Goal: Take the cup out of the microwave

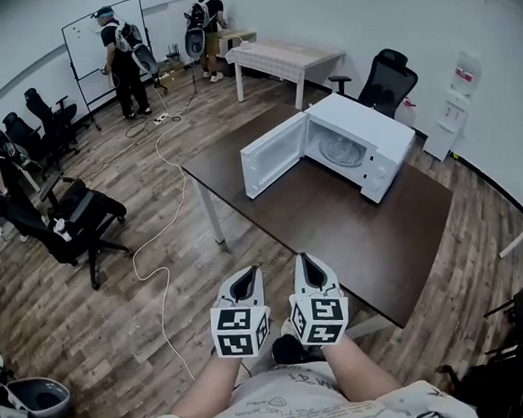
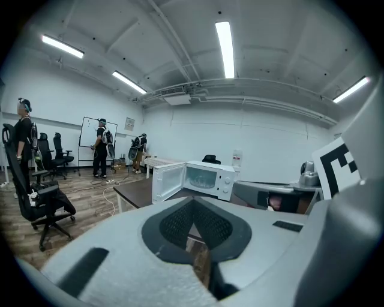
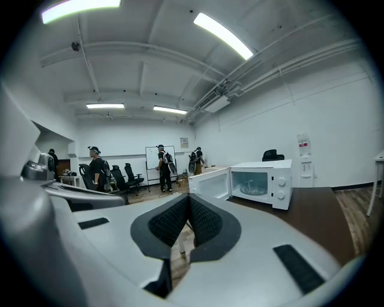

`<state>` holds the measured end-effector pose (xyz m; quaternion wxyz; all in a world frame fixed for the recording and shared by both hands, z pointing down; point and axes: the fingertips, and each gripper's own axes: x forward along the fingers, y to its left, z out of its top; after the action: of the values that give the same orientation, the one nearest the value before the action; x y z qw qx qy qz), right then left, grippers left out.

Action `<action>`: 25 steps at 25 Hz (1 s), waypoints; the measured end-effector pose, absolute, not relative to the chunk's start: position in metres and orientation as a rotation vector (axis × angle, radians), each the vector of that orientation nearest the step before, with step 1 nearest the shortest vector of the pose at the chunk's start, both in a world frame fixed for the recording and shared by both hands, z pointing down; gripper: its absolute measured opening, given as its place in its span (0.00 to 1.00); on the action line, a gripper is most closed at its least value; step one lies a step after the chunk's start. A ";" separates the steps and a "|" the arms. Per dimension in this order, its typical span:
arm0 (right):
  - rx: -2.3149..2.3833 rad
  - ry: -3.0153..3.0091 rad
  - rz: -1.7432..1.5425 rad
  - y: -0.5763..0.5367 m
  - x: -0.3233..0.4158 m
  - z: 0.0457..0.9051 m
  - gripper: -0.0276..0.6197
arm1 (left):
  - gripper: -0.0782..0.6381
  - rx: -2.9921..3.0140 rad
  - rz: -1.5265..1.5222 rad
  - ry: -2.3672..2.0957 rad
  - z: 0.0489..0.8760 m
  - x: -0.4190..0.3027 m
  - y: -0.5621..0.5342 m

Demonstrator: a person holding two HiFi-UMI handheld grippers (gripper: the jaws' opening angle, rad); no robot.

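A white microwave (image 1: 355, 142) stands on the dark brown table (image 1: 353, 232) with its door (image 1: 273, 155) swung wide open to the left. Inside I see a round glass plate (image 1: 340, 148); I cannot make out a cup on it. The microwave also shows in the left gripper view (image 2: 201, 178) and the right gripper view (image 3: 264, 183), far ahead of the jaws. My left gripper (image 1: 246, 274) and right gripper (image 1: 303, 262) are held side by side near my body, short of the table's near corner. Both are shut and empty, the left gripper (image 2: 193, 205) and right gripper (image 3: 188, 202) with pads touching.
A white cable (image 1: 158, 212) snakes over the wooden floor left of the table. Black office chairs (image 1: 73, 223) stand at the left, another (image 1: 385, 81) behind the microwave. A second table (image 1: 281, 59), a whiteboard (image 1: 86, 37), several people (image 1: 124, 66) and a water dispenser (image 1: 456, 107) are farther back.
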<state>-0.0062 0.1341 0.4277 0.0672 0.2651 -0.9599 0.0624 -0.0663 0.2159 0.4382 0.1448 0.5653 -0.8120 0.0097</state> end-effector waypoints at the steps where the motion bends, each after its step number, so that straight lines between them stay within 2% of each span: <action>1: 0.789 -2.895 0.188 0.131 -0.012 0.429 0.06 | 0.13 1.625 0.027 -2.342 0.439 -0.071 0.211; 15: 0.855 -2.887 0.173 0.011 -0.070 0.426 0.06 | 0.13 1.652 0.036 -2.327 0.439 -0.135 0.096; 25: 0.945 -2.850 0.210 -0.082 -0.078 0.430 0.06 | 0.13 1.773 0.115 -2.230 0.440 -0.144 -0.012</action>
<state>-0.0781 -0.0817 0.4297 0.0656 0.3134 -0.9448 0.0698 -0.1439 -0.0120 0.4399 0.1447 0.6154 -0.7738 0.0397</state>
